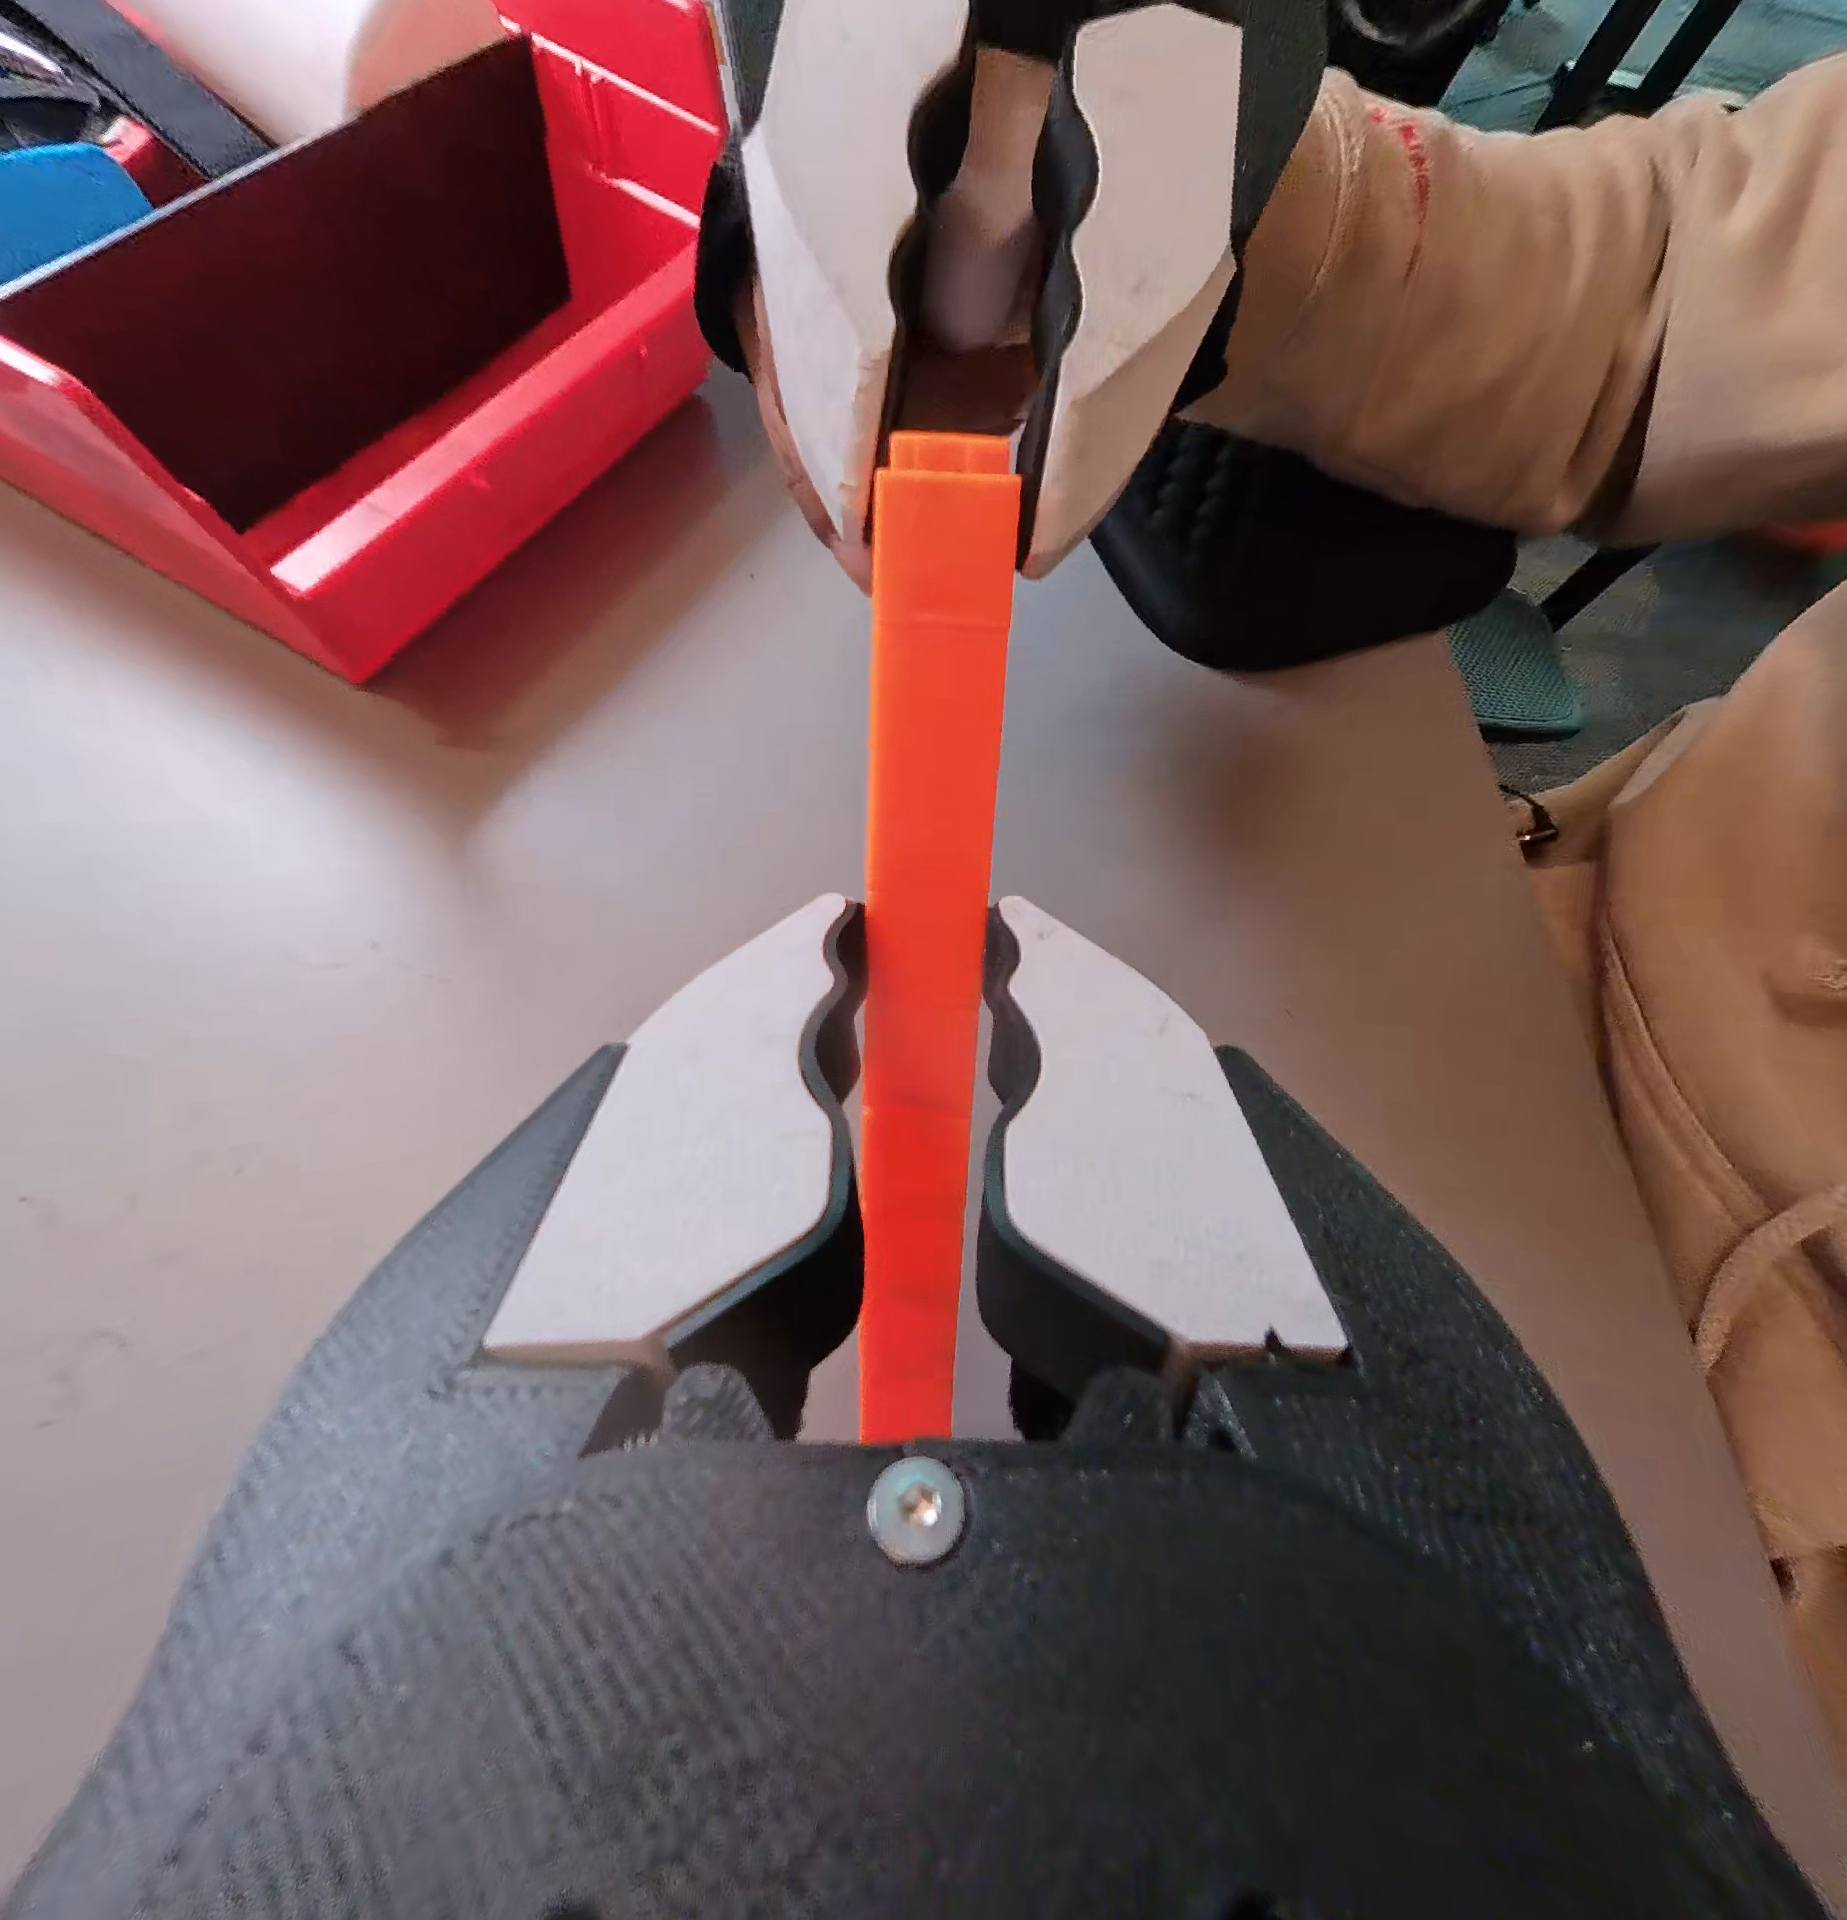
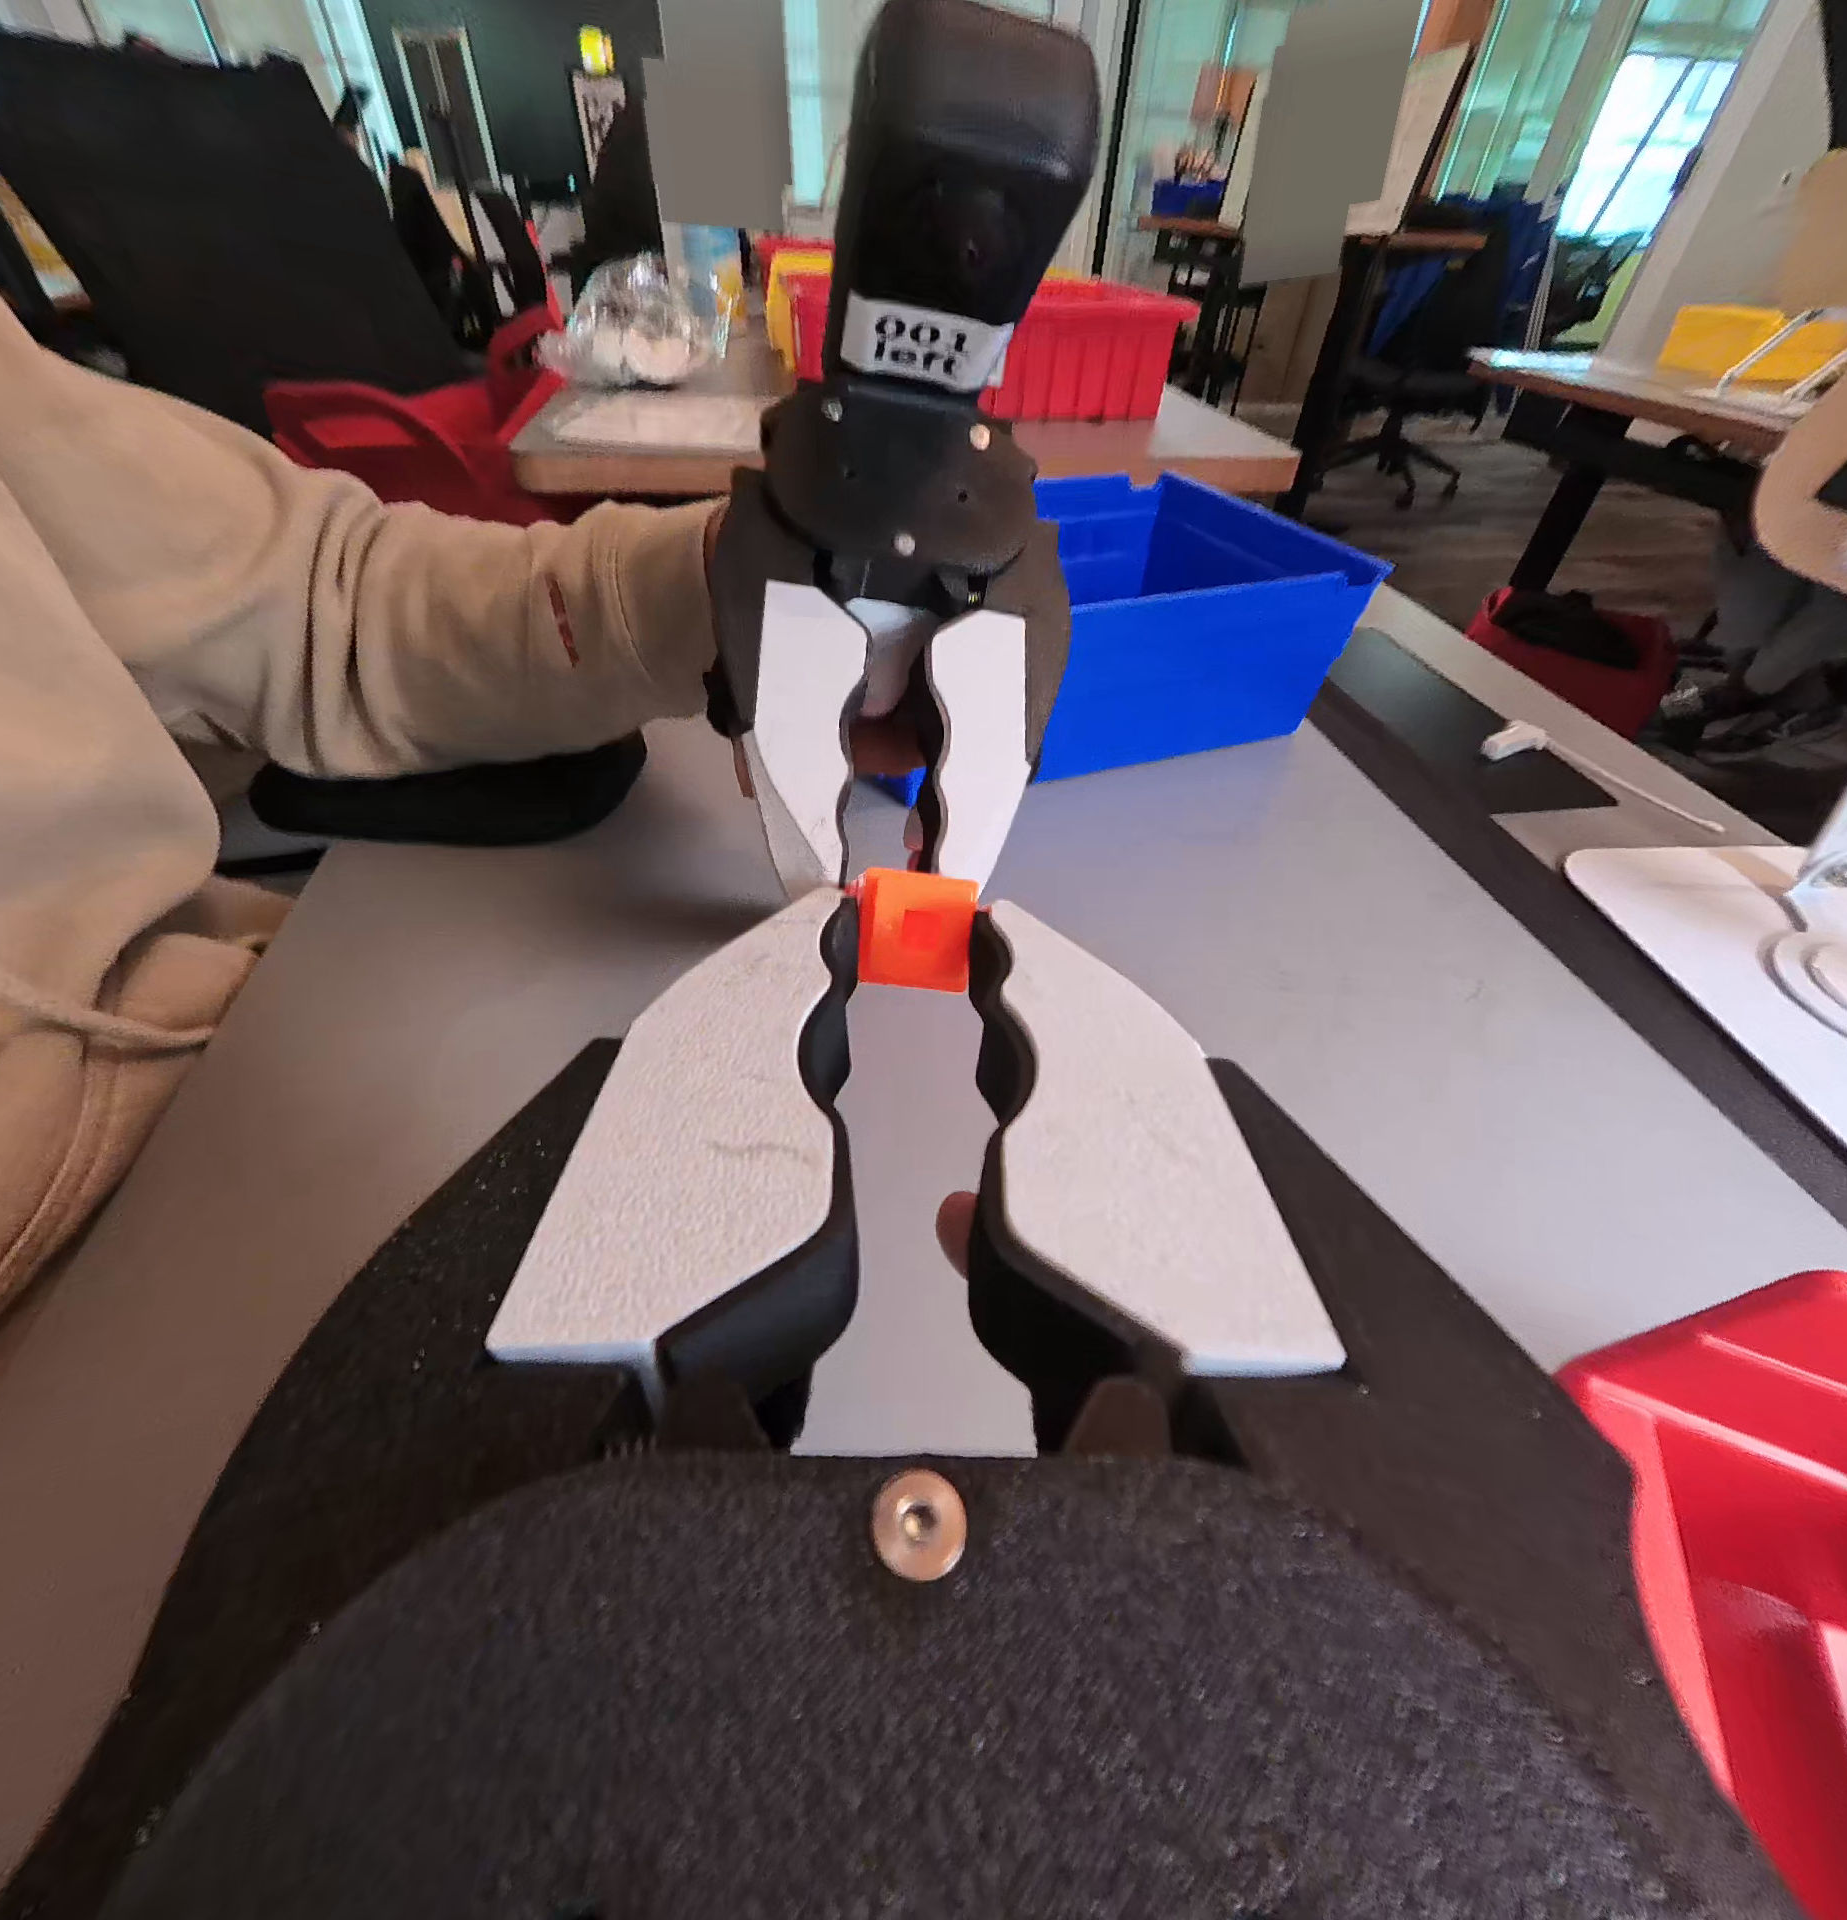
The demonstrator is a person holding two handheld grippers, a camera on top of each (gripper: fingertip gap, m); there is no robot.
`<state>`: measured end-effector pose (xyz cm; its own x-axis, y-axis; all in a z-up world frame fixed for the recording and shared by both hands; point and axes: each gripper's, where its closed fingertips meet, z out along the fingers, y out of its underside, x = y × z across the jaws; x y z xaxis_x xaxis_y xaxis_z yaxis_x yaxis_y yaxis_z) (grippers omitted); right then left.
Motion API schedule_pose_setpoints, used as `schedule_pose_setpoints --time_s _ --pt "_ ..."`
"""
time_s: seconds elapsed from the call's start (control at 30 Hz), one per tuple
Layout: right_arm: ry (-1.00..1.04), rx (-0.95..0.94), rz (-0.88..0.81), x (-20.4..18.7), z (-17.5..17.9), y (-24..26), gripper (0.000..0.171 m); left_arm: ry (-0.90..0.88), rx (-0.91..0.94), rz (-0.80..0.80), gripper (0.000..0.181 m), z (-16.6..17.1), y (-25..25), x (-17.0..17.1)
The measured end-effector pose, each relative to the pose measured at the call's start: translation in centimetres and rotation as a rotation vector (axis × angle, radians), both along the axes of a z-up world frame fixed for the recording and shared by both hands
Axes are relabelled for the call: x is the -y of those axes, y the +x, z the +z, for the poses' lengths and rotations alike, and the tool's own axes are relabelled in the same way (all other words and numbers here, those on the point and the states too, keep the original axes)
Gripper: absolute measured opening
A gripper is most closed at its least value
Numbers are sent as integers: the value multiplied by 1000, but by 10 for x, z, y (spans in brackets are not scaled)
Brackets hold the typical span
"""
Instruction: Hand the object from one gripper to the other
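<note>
Black housing with a single screw fills the bottom of the left wrist view, and from it the left gripper [image 1: 924, 914] reaches forward with a long orange bar [image 1: 934, 790] running between its two fingers. The dark wavy pads sit right against the bar's sides near the tips, so the left gripper looks clamped on it, though lower down narrow gaps show beside the bar. The bar lies in line with the fingers and extends well beyond them, above the grey surface [image 1: 275, 935].

At the far end the right gripper [image 1: 945, 540] faces back toward the camera, its white fingers closing around the bar's tip from both sides. A tan sleeve [image 1: 1470, 312] leads off to the right behind it.

In the right wrist view the bar [image 2: 914, 940] appears end-on as a small orange square face with a square recess, pinched between the tips of the right gripper [image 2: 911, 925]. The pads touch it on both sides, so this gripper is grasping it. Directly beyond, the left gripper [image 2: 898, 862] points back at the camera, its tips meeting the bar.

A red bin [image 1: 327, 364] sits on the surface to the left in the left wrist view; a blue bin [image 2: 1210, 623] stands behind the left gripper in the right wrist view.
</note>
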<state>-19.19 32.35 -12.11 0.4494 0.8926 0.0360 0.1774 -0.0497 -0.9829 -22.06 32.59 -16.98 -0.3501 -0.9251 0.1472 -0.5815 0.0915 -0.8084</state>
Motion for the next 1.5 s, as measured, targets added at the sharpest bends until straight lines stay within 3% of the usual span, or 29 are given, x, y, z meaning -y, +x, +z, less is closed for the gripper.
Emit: schedule_pose_setpoints --time_s 0.3,0.37,0.4,0.47,0.67,0.77,0.87,0.93,1.03,1.23,1.37,1.5 --pt "29 -75 -28 -2 13 1 21 -105 77 6 22 13 5 2" --pt "69 -188 -76 -6 33 2 26 -195 194 22 22 35 8 0" --pt "63 -266 -74 -6 43 2 39 -230 252 52 22 47 8 -6" --pt "26 -374 -65 -5 55 3 46 -287 388 116 22 73 5 -20" --pt "-59 -233 -92 -17 -2 -41 58 -449 814 242 22 152 -23 -45" --pt "-40 -307 -107 -19 -1 -64 54 -456 894 252 22 162 -26 -39" --pt "6 -337 -88 -14 16 -74 24 -445 921 213 22 165 -23 -27" --pt "3 -253 -98 -15 17 -69 24 -397 889 243 24 166 -24 -32" --pt "-1 -112 -129 -17 23 -37 22 -243 775 333 42 166 -39 -56" --pt "109 242 -210 -22 24 9 22 365 468 563 43 148 -79 -106" --pt "169 519 -147 -22 4 1 22 438 266 357 44 109 -59 -68" --pt "168 663 -39 -17 -10 -22 22 583 20 130 51 46 -33 -29"
